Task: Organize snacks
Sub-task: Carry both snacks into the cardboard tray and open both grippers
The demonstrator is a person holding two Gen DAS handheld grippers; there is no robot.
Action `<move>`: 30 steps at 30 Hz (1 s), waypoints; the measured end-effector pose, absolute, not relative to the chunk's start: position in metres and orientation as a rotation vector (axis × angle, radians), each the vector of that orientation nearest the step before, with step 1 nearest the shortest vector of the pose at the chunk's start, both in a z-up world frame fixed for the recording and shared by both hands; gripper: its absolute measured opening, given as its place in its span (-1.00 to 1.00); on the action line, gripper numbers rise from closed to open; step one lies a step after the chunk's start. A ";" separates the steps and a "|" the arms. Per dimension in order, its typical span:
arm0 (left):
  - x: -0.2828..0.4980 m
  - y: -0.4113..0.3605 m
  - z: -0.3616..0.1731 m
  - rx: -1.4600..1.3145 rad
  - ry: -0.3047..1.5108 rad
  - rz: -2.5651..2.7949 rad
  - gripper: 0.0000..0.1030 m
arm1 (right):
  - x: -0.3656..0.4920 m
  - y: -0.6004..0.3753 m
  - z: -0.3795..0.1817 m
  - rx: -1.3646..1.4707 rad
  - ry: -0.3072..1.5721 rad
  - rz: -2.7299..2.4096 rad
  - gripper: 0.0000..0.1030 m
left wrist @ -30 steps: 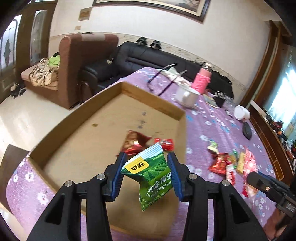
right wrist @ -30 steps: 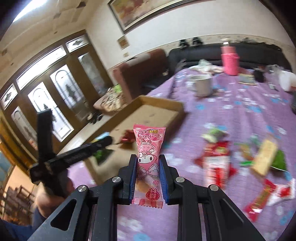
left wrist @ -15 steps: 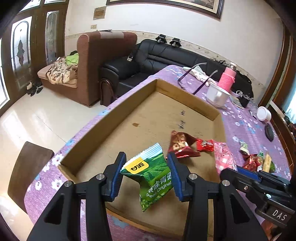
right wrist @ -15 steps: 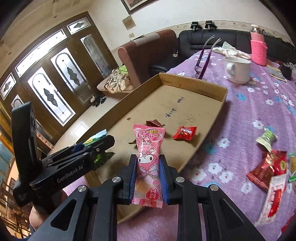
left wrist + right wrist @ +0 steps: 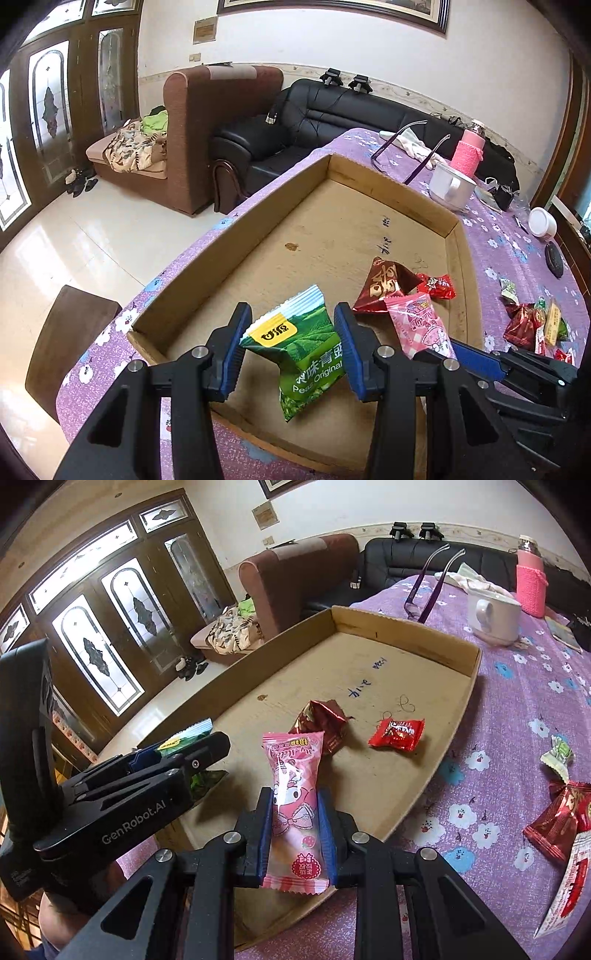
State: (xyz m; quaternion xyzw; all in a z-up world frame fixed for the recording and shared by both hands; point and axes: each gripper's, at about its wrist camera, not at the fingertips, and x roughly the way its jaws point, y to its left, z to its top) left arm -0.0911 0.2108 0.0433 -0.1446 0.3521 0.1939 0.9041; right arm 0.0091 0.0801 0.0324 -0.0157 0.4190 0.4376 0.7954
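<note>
My left gripper (image 5: pixel 291 338) is shut on a green pea snack packet (image 5: pixel 301 347) and holds it over the near end of the shallow cardboard tray (image 5: pixel 255 218). My right gripper (image 5: pixel 295 812) is shut on a pink candy packet (image 5: pixel 295 794), also over the tray's near end, just right of the left gripper (image 5: pixel 184 755). The pink packet shows in the left wrist view (image 5: pixel 417 325). In the tray lie a dark red packet (image 5: pixel 321 720) and a small red candy (image 5: pixel 397 733). More snacks (image 5: pixel 561 812) lie on the purple cloth to the right.
A white mug (image 5: pixel 495 618), a pink bottle (image 5: pixel 530 581) and purple glasses (image 5: pixel 430 587) stand beyond the tray. A white lid (image 5: pixel 541 221) and dark disc (image 5: pixel 553 260) lie far right. Sofas (image 5: pixel 332 122) and floor are past the table's left edge.
Both grippers have moved left and over the tray's near end, each still holding its packet. The right gripper has come in beside the left one.
</note>
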 end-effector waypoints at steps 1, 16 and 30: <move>-0.091 0.210 0.043 -0.295 0.726 0.405 -0.13 | 0.009 0.080 0.032 -0.034 0.896 0.940 -0.48; -0.089 0.204 0.041 -0.258 0.724 0.452 -0.07 | -0.005 0.068 0.031 -0.022 0.831 0.933 -0.30; -0.091 0.197 0.045 -0.187 0.708 0.569 0.03 | -0.009 0.056 0.043 0.030 0.784 0.941 -0.28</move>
